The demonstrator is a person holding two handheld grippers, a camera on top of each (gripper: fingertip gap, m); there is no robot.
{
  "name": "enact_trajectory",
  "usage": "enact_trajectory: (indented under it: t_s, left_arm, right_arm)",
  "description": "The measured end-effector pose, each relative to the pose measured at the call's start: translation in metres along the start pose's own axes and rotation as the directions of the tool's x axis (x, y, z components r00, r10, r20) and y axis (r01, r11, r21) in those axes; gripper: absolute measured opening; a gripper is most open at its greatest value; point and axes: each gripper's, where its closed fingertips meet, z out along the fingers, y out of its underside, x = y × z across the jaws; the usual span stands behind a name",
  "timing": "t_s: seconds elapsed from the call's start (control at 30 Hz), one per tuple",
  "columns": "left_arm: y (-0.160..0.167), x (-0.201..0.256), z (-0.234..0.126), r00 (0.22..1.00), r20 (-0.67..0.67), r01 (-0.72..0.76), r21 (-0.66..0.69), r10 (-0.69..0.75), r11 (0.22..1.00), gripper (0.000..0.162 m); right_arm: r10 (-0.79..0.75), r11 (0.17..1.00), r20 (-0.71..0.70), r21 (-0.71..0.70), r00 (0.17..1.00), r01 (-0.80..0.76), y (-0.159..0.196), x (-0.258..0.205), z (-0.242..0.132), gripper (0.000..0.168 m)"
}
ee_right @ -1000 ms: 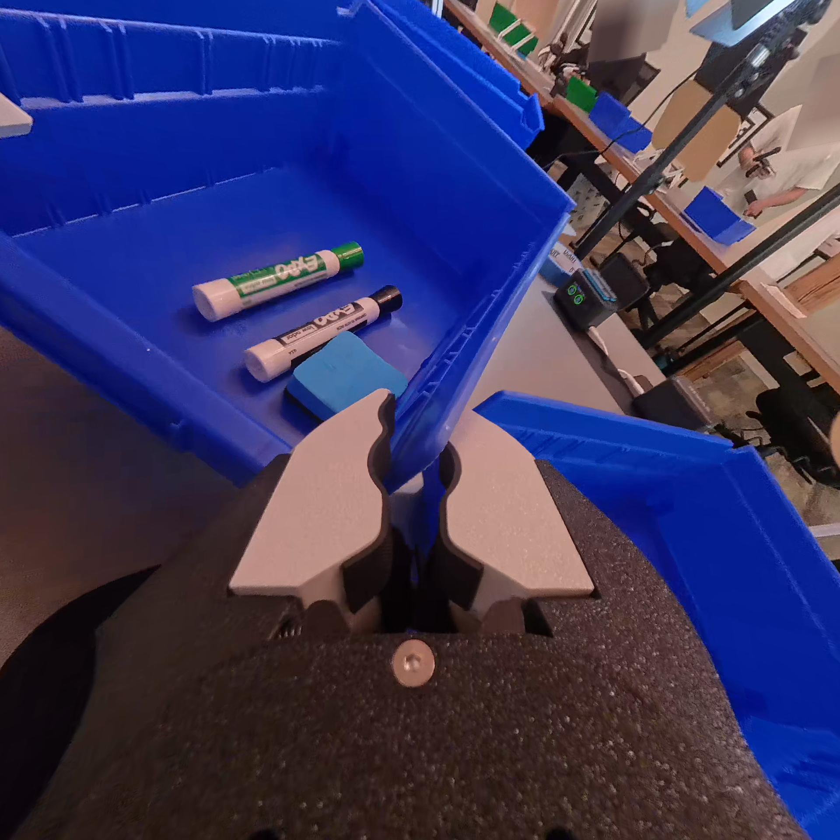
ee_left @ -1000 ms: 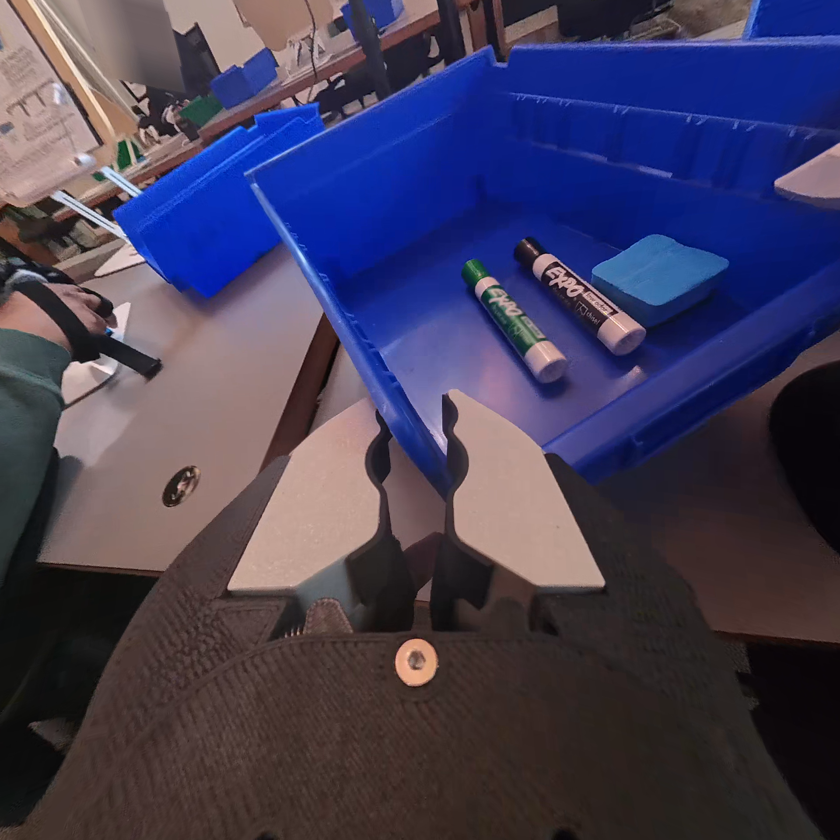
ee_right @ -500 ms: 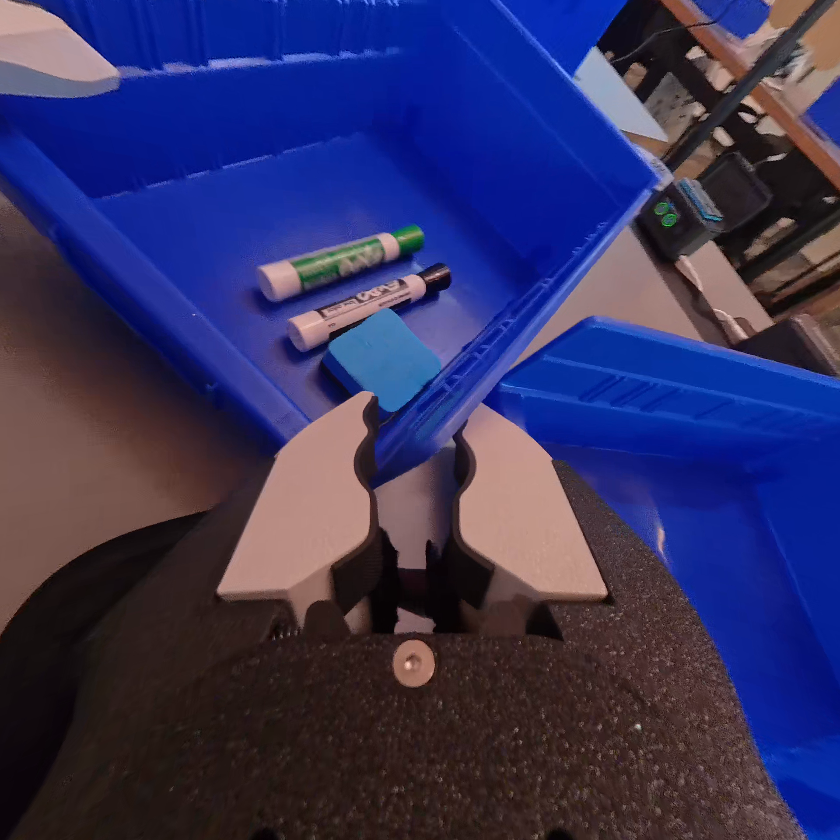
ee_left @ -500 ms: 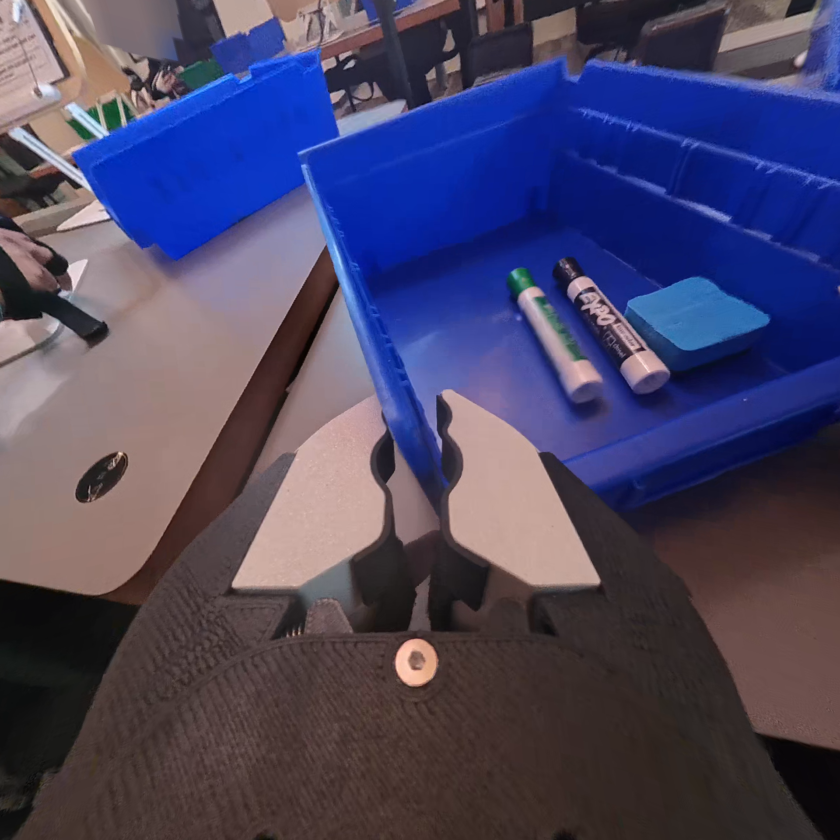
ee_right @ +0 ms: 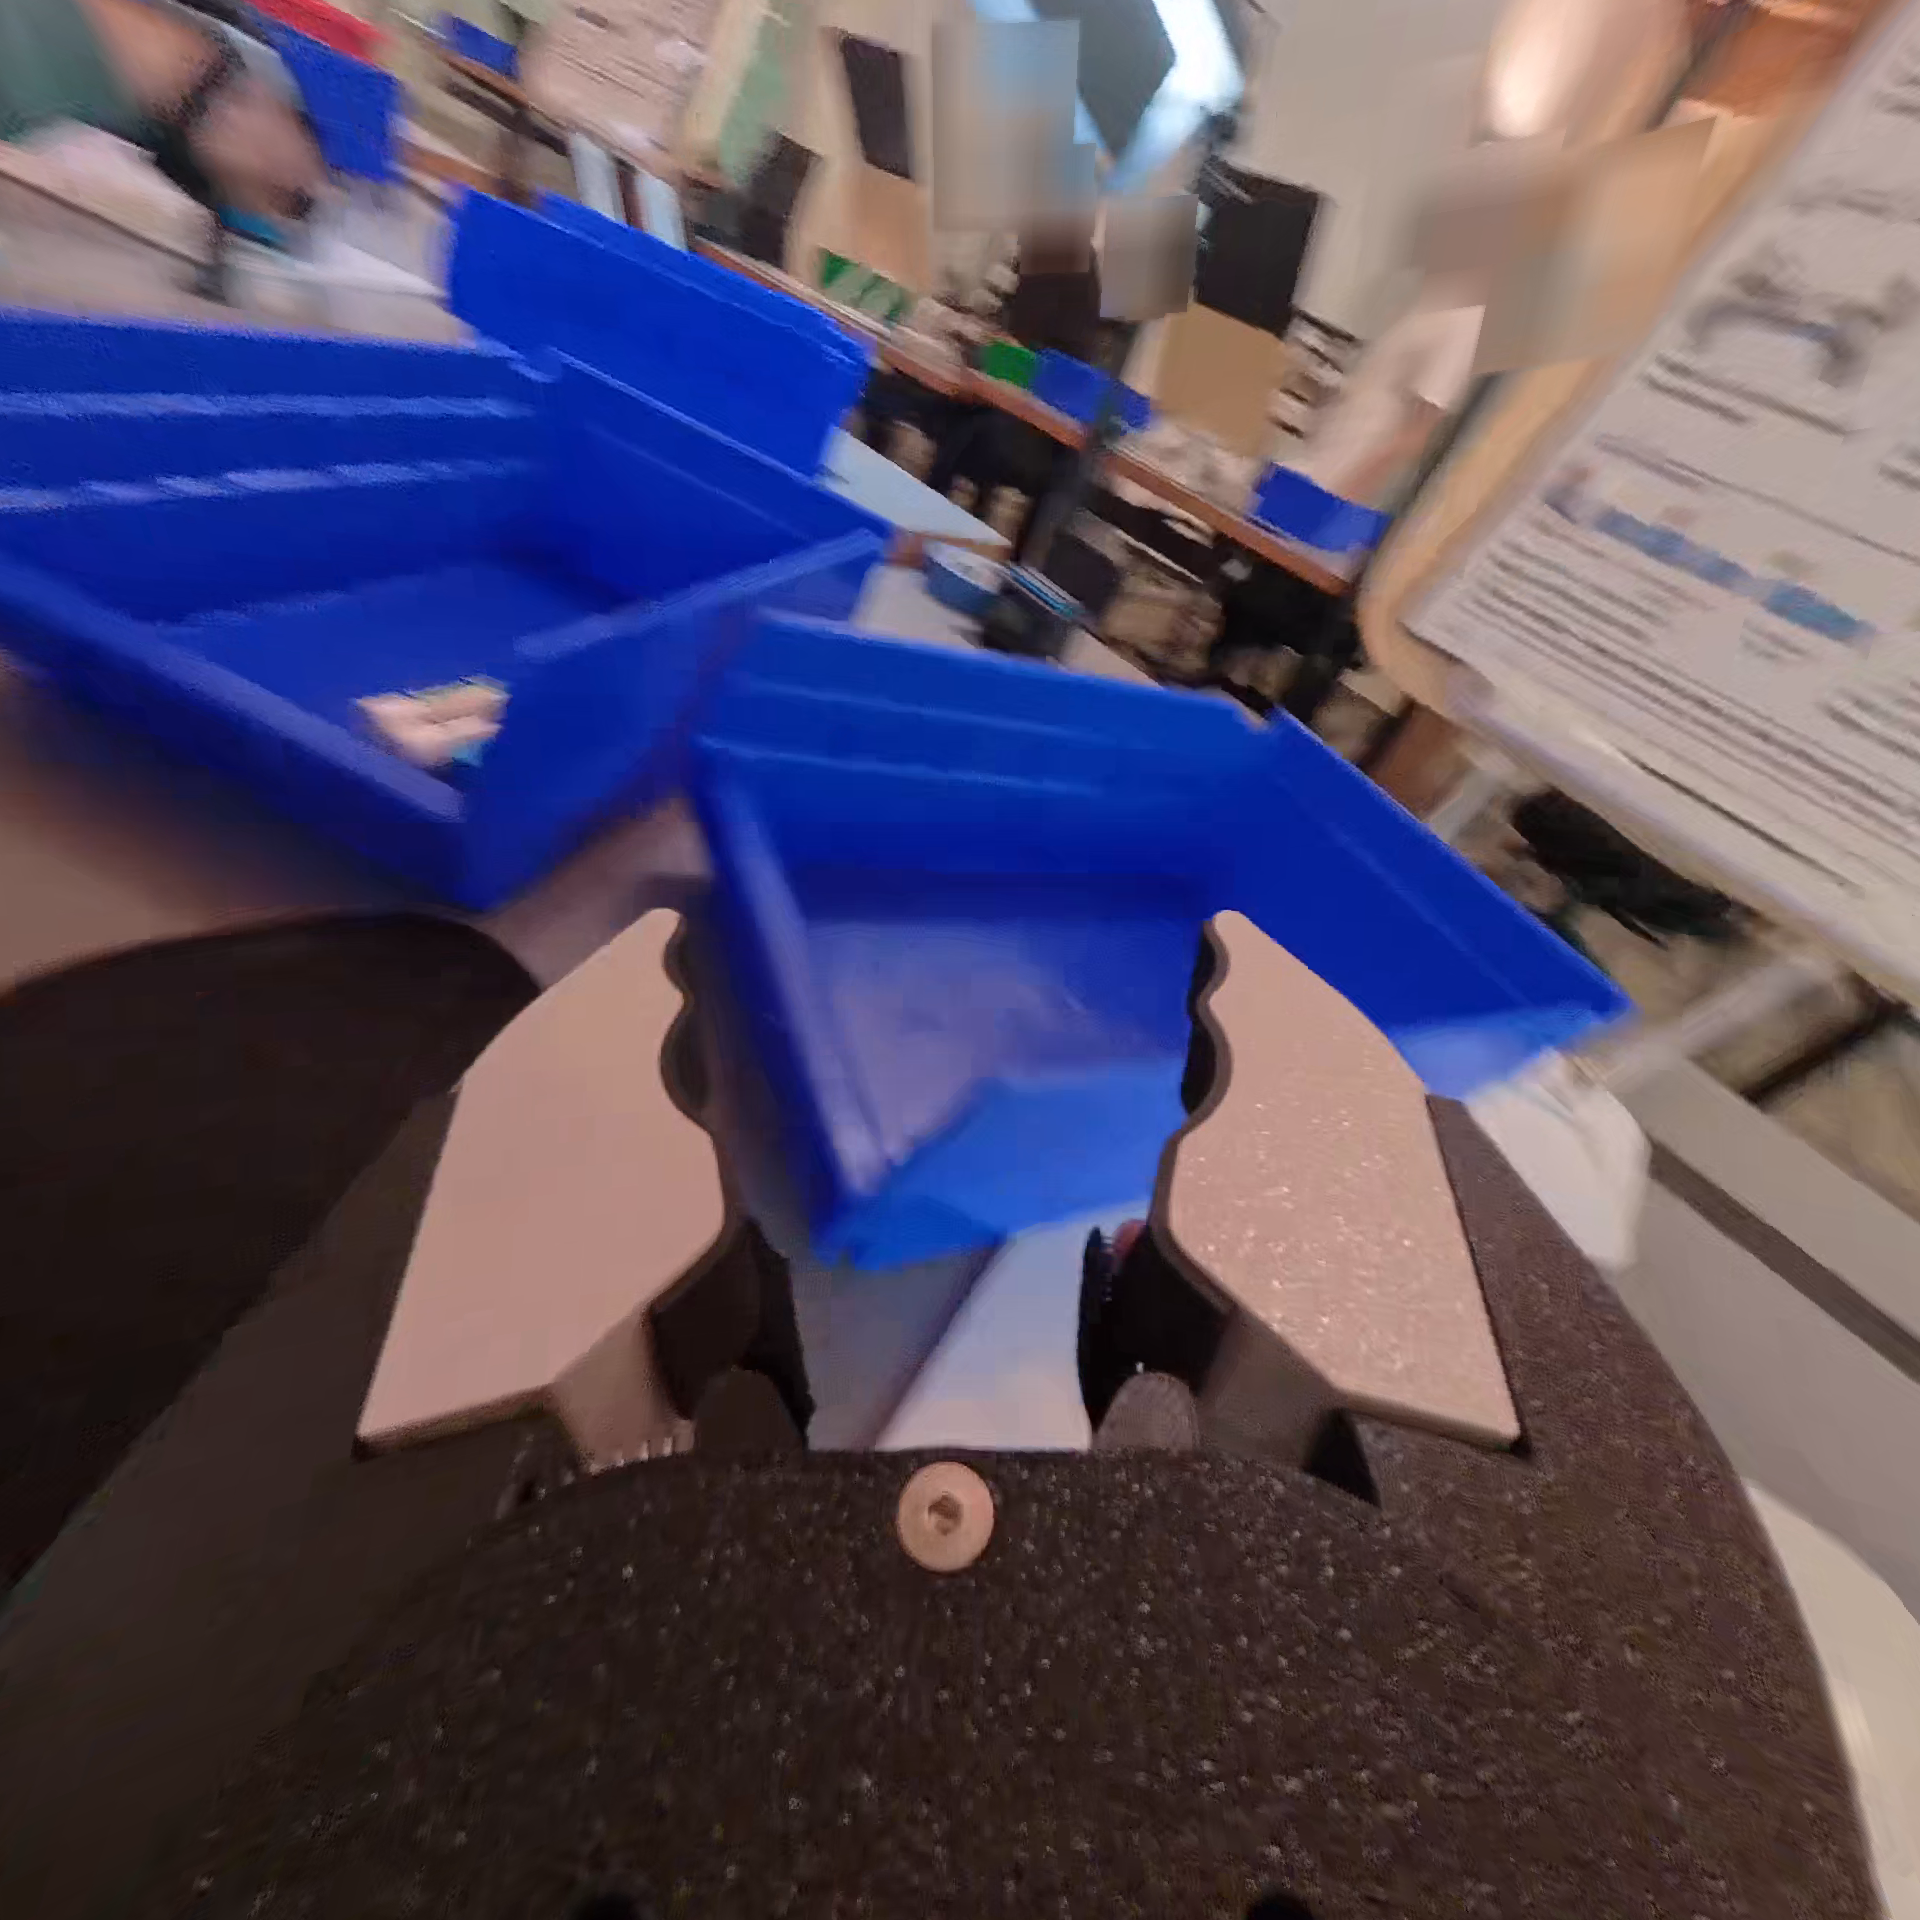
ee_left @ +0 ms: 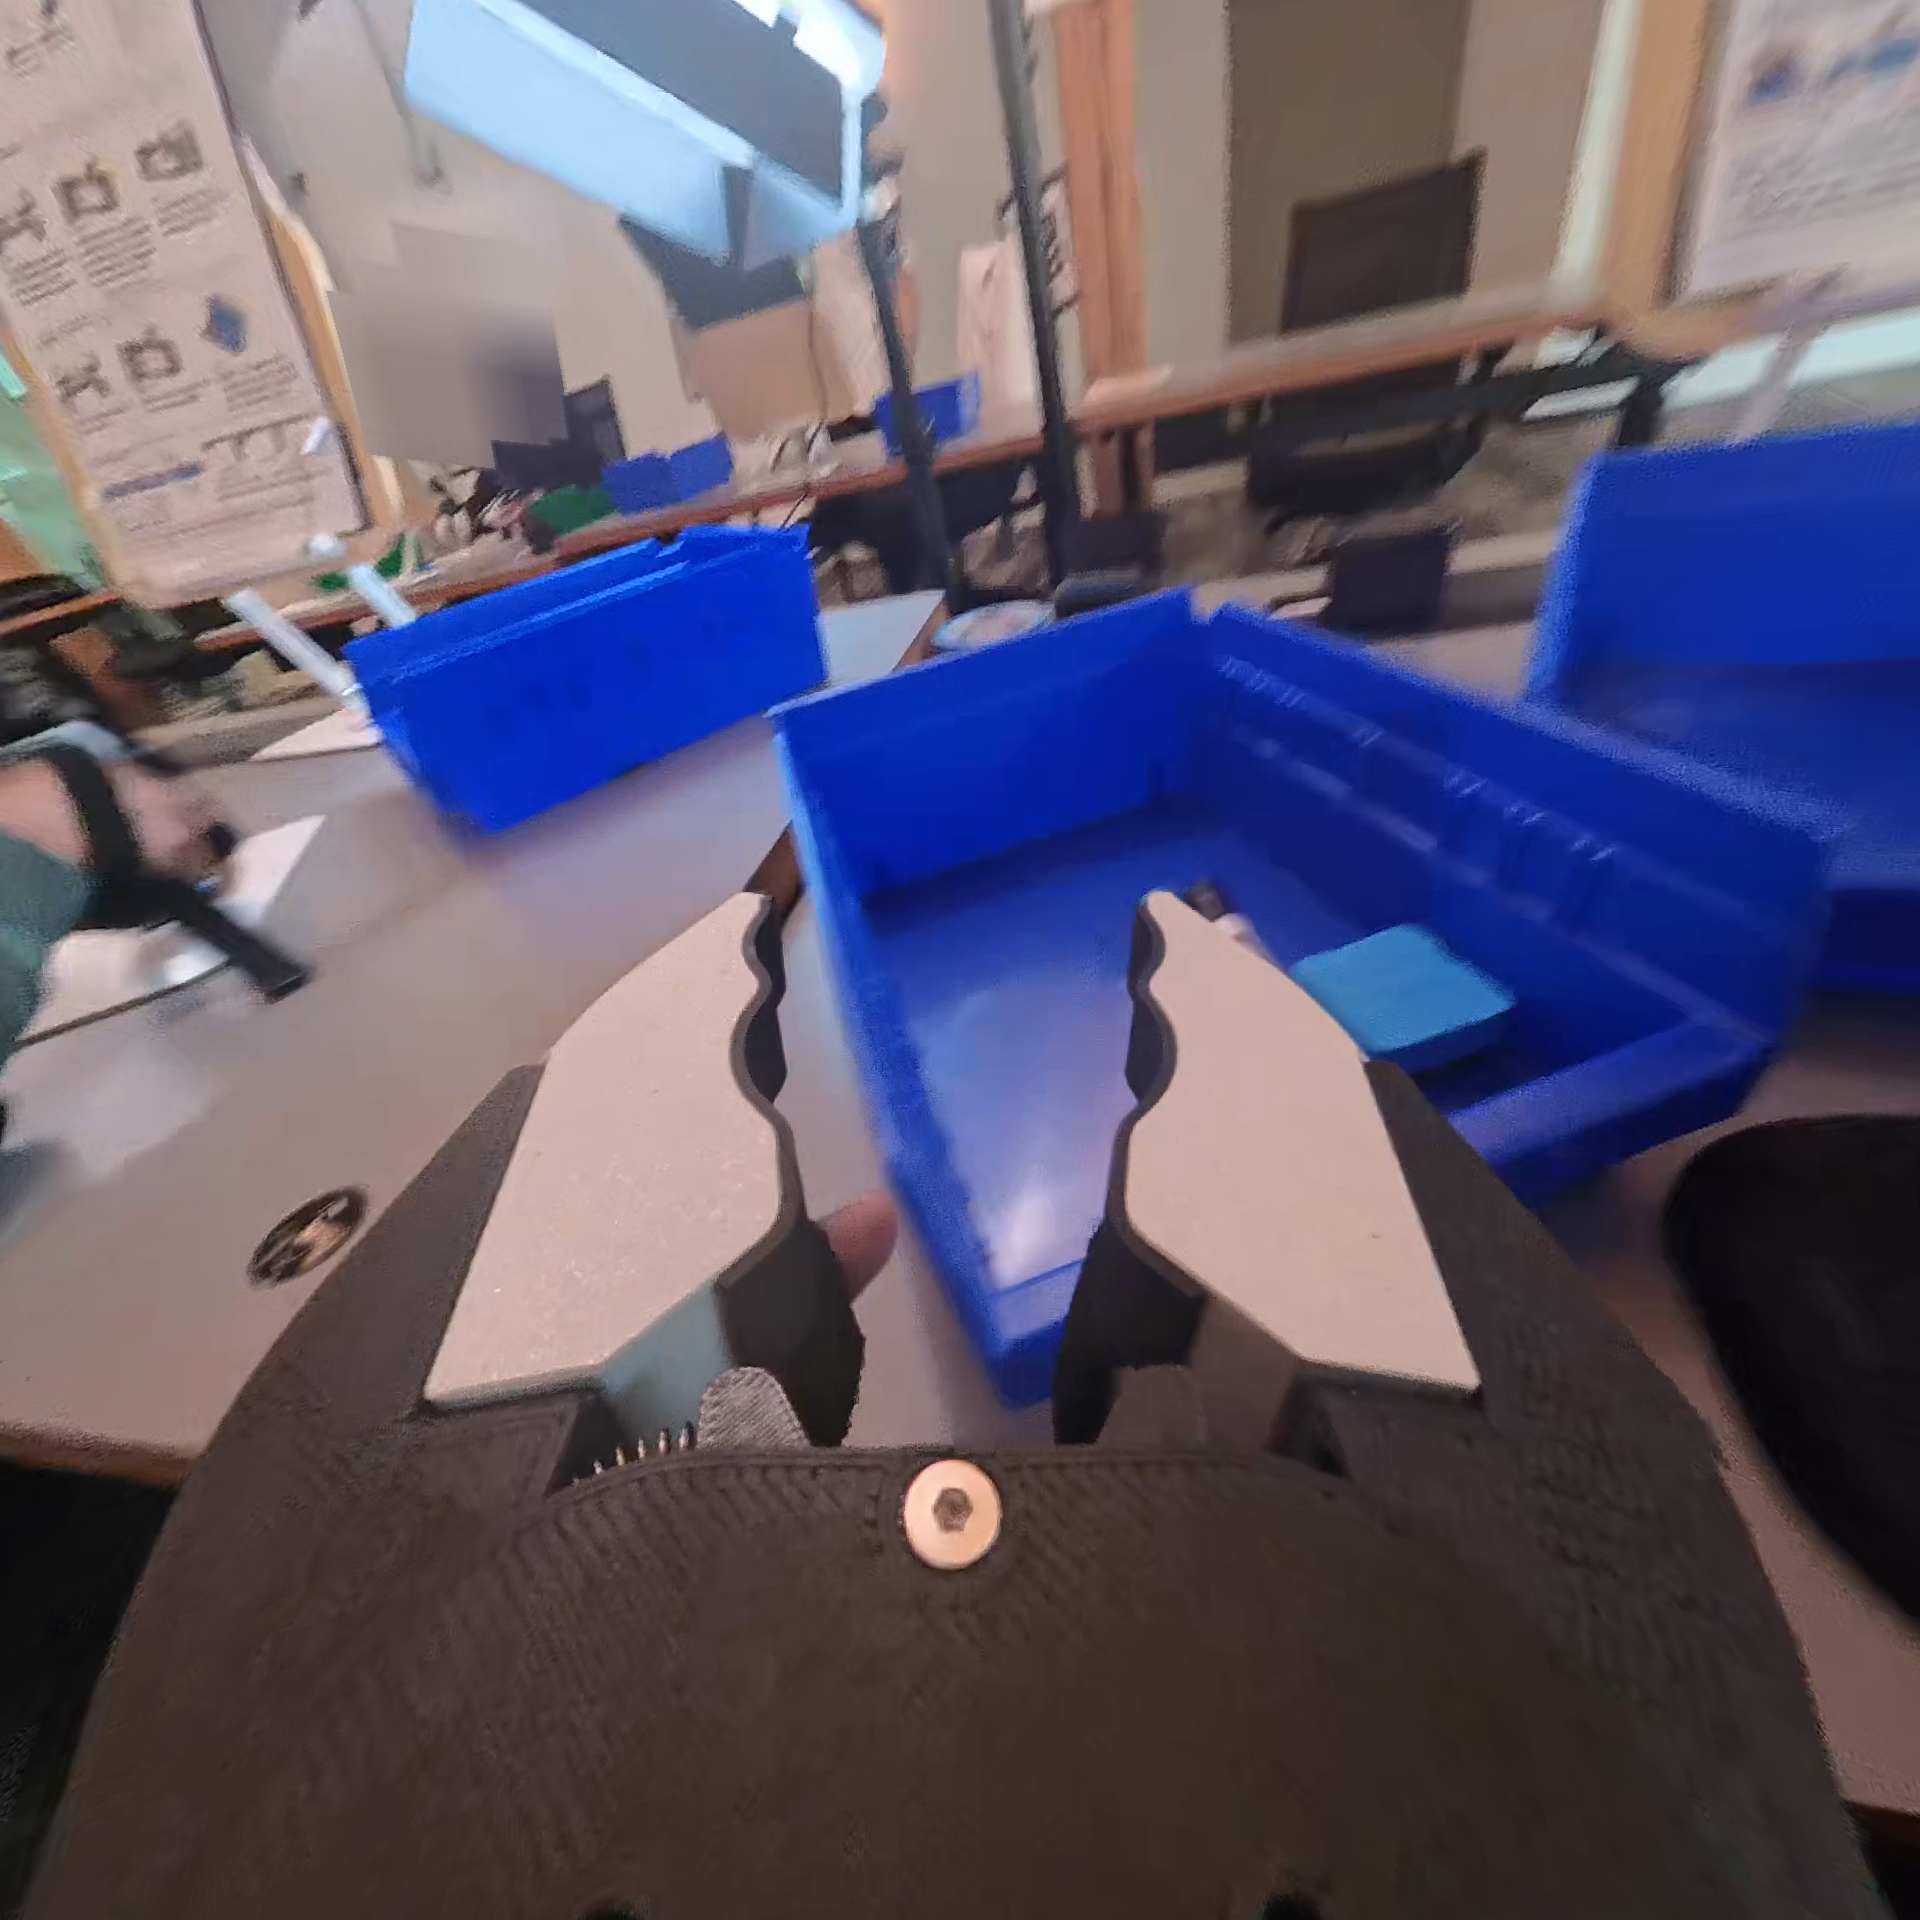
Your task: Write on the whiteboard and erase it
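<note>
The blue bin (ee_left: 987, 769) sits on the grey table and holds a light blue eraser (ee_left: 1403, 997). Only a black marker's tip (ee_left: 1210, 899) shows behind my right finger. My left gripper (ee_left: 956, 914) is open, with the bin's left wall between its fingers and not touched. In the right wrist view the bin (ee_right: 260, 457) is at the left, with the markers (ee_right: 431, 717) a blur inside. My right gripper (ee_right: 945, 925) is open and empty. No whiteboard is clearly in view.
A second, empty blue bin (ee_right: 987, 748) lies just ahead of my right gripper, and it also shows in the left wrist view (ee_left: 1745, 582). A third bin (ee_left: 592, 675) stands back left. Another person's hand (ee_left: 62, 831) works at the left. Posters (ee_right: 1714, 468) hang at the right.
Both grippers were shut on the bin's side walls. They have let go, opened wide and drawn back with the views tilting up. The bin now rests level on the table.
</note>
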Motion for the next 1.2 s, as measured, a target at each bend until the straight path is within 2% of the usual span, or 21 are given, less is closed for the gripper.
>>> enact_trajectory:
  t_s: [0.07, 0.13, 0.23, 0.3, 0.43, 0.6, 0.73, 0.83, 0.87, 0.93, 1.0, 1.07, 1.2]
  left_arm:
    - [-0.017, 0.028, 0.0, 0.995, -0.096, 0.033, 0.057, -0.028, 0.998, 0.064]
    - [-0.028, 0.062, 0.002, 0.98, -0.197, 0.05, 0.082, -0.033, 0.995, 0.063]
    - [-0.032, 0.111, 0.009, 0.953, -0.3, -0.014, 0.078, 0.037, 0.997, 0.063]
    - [-0.029, 0.139, 0.013, 0.936, -0.342, -0.066, 0.072, 0.087, 0.995, 0.063]
    - [-0.021, 0.191, 0.017, 0.886, -0.453, -0.078, 0.054, 0.094, 0.996, 0.063]
    - [0.0, 0.226, 0.028, 0.861, -0.506, -0.083, -0.046, 0.048, 0.995, 0.063]
    - [0.005, 0.232, 0.037, 0.878, -0.465, -0.159, -0.063, 0.112, 0.985, 0.058]
    - [0.01, 0.241, 0.037, 0.864, -0.483, -0.212, -0.094, 0.141, 0.973, 0.053]
    - [0.014, 0.247, 0.035, 0.847, -0.514, -0.221, -0.107, 0.137, 0.969, 0.045]
    - [0.025, 0.264, 0.03, 0.79, -0.603, -0.245, -0.143, 0.111, 0.959, 0.019]
    - [0.024, 0.274, 0.031, 0.772, -0.631, -0.206, -0.132, 0.078, 0.97, 0.016]
    - [0.01, 0.28, 0.029, 0.767, -0.633, -0.183, -0.059, 0.105, 0.981, 0.015]
    - [-0.027, 0.307, 0.021, 0.749, -0.641, -0.168, 0.064, 0.169, 0.984, 0.013]
  right_arm:
    - [0.072, 0.993, -0.043, -0.091, 0.996, -0.076, 0.026, 0.014, 0.0, 0.104]
    - [0.17, 0.973, -0.018, -0.155, 0.985, -0.17, 0.041, 0.008, 0.007, 0.104]
    - [0.186, 0.958, -0.022, -0.22, 0.982, -0.186, 0.058, 0.004, 0.024, 0.088]
    - [0.145, 0.952, -0.043, -0.267, 0.989, -0.151, 0.068, 0.01, 0.027, 0.068]
    - [0.07, 0.938, -0.08, -0.334, 0.994, -0.093, 0.077, 0.025, 0.009, 0.039]
    - [-0.01, 0.921, -0.128, -0.387, 0.992, -0.041, 0.084, 0.045, -0.02, 0.02]
    - [0.034, 0.92, -0.137, -0.383, 0.99, -0.085, 0.084, 0.054, -0.038, 0.015]
    - [0.034, 0.927, -0.151, -0.366, 0.988, -0.088, 0.078, 0.063, -0.05, 0.013]
    - [0.02, 0.93, -0.157, -0.36, 0.987, -0.076, 0.074, 0.066, -0.054, 0.013]
    - [-0.023, 0.935, -0.166, -0.353, 0.986, -0.038, 0.07, 0.07, -0.061, 0.013]
    - [-0.086, 0.934, -0.185, -0.356, 0.979, 0.014, 0.069, 0.076, -0.067, 0.013]
    - [-0.119, 0.932, -0.203, -0.362, 0.972, 0.039, 0.069, 0.081, -0.076, 0.013]
    - [-0.093, 0.943, -0.255, -0.333, 0.963, 0.003, 0.072, 0.104, -0.107, 0.013]
